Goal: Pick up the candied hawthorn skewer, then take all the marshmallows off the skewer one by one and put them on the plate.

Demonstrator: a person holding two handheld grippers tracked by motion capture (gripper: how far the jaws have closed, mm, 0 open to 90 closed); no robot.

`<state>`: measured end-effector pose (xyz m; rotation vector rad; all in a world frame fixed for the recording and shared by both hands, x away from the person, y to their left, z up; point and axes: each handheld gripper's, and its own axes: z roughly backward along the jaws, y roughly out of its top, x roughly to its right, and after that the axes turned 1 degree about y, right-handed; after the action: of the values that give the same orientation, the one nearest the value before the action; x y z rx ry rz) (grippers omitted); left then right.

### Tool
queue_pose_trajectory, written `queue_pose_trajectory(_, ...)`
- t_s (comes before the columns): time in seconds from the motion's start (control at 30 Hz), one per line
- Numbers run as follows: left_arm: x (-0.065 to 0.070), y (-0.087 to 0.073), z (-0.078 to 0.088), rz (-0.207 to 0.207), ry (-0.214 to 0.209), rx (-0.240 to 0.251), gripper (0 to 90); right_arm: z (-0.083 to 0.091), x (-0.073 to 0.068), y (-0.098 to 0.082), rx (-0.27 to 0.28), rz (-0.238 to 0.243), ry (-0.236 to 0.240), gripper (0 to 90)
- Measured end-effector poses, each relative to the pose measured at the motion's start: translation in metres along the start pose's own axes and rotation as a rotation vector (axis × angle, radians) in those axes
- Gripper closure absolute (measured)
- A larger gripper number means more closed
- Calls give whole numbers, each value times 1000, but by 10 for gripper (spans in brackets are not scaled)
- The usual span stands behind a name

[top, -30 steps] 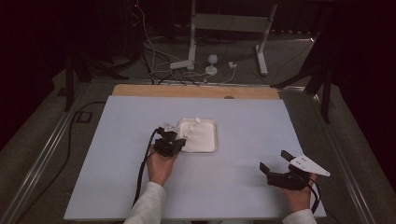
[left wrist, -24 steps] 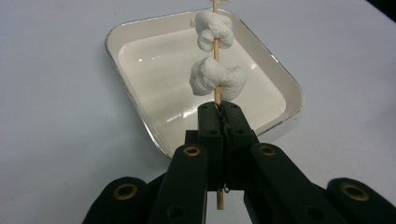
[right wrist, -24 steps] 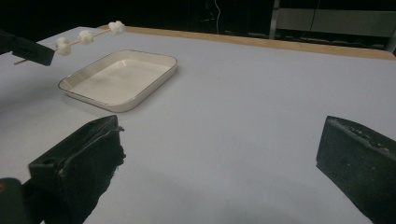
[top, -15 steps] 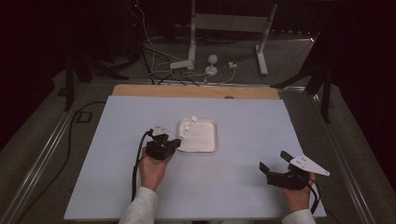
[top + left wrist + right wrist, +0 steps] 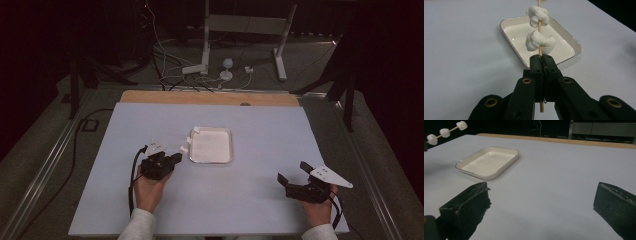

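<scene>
While left gripper (image 5: 541, 58) clamps the bare lower end of the skewer (image 5: 539, 50), marshmallows (image 5: 540, 42) ride above it, over the tray (image 5: 571, 53) edge. Judged light, soft, crushable; stick thin, snappable: hold wood only. Right gripper (image 5: 541, 205) gapes wide, empty, well apart.

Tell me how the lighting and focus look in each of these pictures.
High view: the table is evenly lit, the floor and background nearly black, detail soft. Left gripper view: sharp on the skewer and tray, which shows slight glare; the near tongs look dark. Right gripper view: its tongs loom large and black, with soft shadows on the table.
</scene>
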<state>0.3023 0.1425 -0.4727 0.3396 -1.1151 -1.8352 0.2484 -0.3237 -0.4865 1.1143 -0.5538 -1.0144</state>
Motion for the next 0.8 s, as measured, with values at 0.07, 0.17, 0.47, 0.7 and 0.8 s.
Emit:
queue_pose_trajectory(0.07,-2,-3,4,6,-1,12,895,0,0,0,1,1,0,0)
queue_pose_trajectory(0.17,-3,-4,10,-4,1,28,895,0,-1,0,1,3,1,0)
queue_pose_trajectory(0.47,-2,-5,15,-28,-12,55,894,0,-2,6,20,-26,26,0)
queue_pose_trajectory(0.7,2,-5,12,-50,-19,48,895,-3,-5,21,24,-27,54,0)
queue_pose_trajectory(0.8,5,-5,12,-59,-24,52,894,-8,-9,32,19,-22,77,0)
